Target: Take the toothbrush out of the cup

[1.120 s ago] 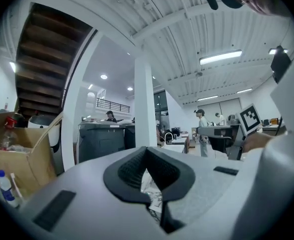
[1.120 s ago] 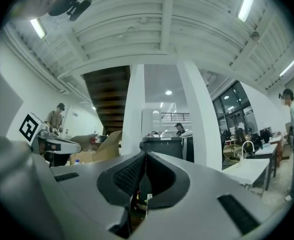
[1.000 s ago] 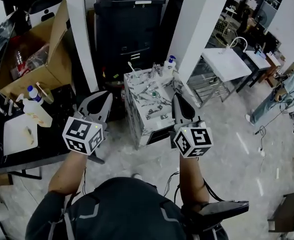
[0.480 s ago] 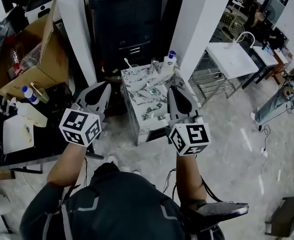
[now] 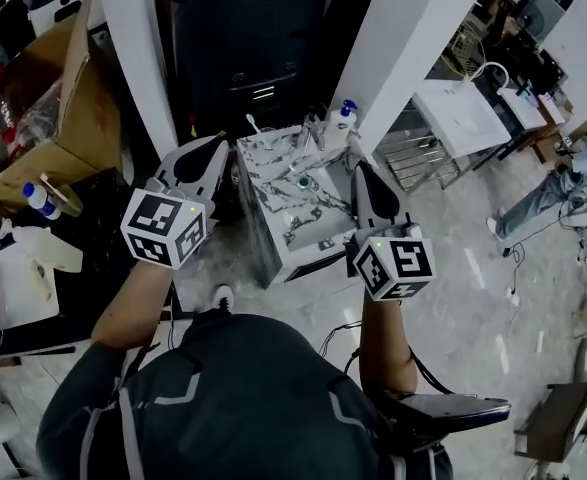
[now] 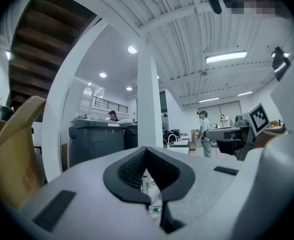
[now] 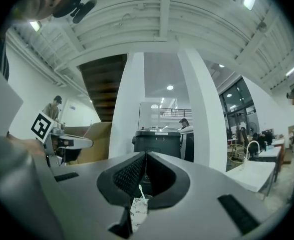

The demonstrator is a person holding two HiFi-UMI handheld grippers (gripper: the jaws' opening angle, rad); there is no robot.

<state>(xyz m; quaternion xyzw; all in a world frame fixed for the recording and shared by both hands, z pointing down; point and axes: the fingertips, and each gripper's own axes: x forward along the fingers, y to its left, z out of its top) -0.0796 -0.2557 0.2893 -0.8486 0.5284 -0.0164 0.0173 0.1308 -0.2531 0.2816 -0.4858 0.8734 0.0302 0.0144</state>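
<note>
The toothbrush (image 5: 254, 124), likely light and stiff, stands in the far cup (image 5: 266, 140); pinch its exposed handle (left gripper (image 5: 219, 142), right gripper (image 5: 359, 168): closed, empty).

Left claw closed, looking level across a workshop hall.

The left claw (image 6: 146, 151) has its dark ribbed pads meeting at the tips, with nothing gripped. Through the gap below them shows a sliver of pale desk (image 6: 159, 196) with clear glassware (image 6: 147, 186) and a small teal thing (image 6: 156, 210). Straight beyond rises a white pillar (image 6: 149, 99). A dark bin (image 6: 96, 141) stands to its left, with a capped person (image 6: 111, 116) behind it. A cardboard box (image 6: 14, 154) fills the left edge, and another person (image 6: 205, 134) stands far right.
</note>
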